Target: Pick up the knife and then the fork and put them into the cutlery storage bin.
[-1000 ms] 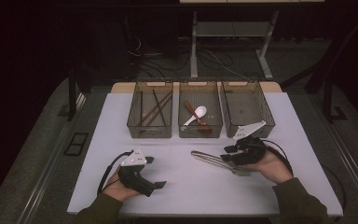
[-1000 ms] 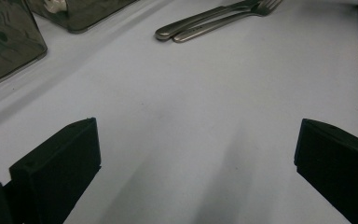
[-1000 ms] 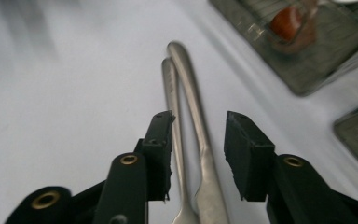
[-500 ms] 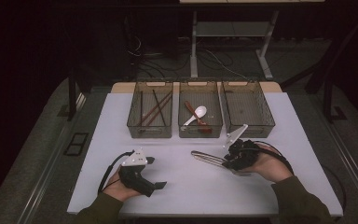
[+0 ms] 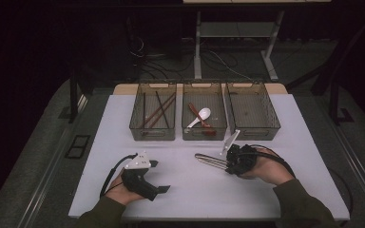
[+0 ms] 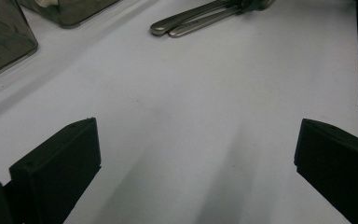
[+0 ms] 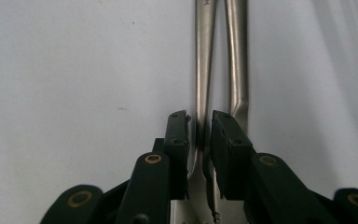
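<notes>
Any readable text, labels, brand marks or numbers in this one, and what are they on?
No text can be read.
Steel utensil handles between the right gripper jaws: a dark stamp at the top edge of the right gripper view, cut off, unreadable.
Same handles in the left gripper view: a faint mark, too blurred.
The three mesh bins: no labels visible.

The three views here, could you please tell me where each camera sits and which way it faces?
High view: above the person's side, looking forward and down on the table; forearms, left gripper, right gripper.
Left gripper view: rides the left gripper, looking across the table; jaws wide apart.
Right gripper view: rides the right gripper, jaws closed on one metal handle.
All share the handles.
</notes>
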Demonstrator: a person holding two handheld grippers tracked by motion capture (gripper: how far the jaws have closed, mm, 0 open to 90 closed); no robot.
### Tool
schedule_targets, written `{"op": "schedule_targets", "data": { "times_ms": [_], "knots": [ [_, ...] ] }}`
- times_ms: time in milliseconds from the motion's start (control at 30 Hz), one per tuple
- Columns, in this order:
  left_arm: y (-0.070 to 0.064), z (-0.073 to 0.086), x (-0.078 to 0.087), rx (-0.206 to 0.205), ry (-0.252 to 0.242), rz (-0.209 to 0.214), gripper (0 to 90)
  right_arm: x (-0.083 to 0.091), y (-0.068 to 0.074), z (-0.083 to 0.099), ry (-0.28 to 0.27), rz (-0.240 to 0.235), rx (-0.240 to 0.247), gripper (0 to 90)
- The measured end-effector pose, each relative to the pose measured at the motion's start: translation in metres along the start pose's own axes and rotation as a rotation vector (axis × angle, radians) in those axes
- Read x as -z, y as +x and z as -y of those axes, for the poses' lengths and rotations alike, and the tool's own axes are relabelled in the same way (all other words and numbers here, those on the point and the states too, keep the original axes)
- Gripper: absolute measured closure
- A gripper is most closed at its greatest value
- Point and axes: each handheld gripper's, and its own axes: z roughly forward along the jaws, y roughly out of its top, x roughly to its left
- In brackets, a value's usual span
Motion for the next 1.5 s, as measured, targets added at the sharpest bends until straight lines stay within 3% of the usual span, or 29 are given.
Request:
{"op": "schedule_targets", "data": {
  "times_ms": [267,533,833,1067,1167,1233,1500],
  "knots": [
    [0.0,0.0,0.0,0.0,0.0,-0.001,0.0,-0.005,0.0,-0.007,0.056,0.013,0.039,77.4],
    [0.0,0.0,0.0,0.0,0.0,-0.001,0.0,-0.006,-0.002,-0.012,0.09,0.006,0.039,83.6],
    [-0.001,0.0,0.001,-0.003,-0.001,-0.004,0.0,-0.007,0.001,-0.015,0.114,0.038,0.032,84.6],
    [0.0,0.0,0.001,-0.002,-0.002,-0.002,0.0,-0.005,0.001,-0.01,0.069,0.023,0.01,84.5],
    [0.0,0.0,0.001,-0.003,-0.003,-0.001,0.0,-0.002,0.002,-0.008,0.029,-0.019,-0.011,84.5],
    [0.0,0.0,0.001,-0.003,-0.004,-0.002,0.0,0.0,0.0,-0.007,0.008,-0.011,0.012,84.5],
    [0.0,0.0,0.001,-0.003,-0.003,-0.004,0.0,0.009,-0.001,-0.002,-0.045,-0.014,-0.005,84.4]
  ]
}}
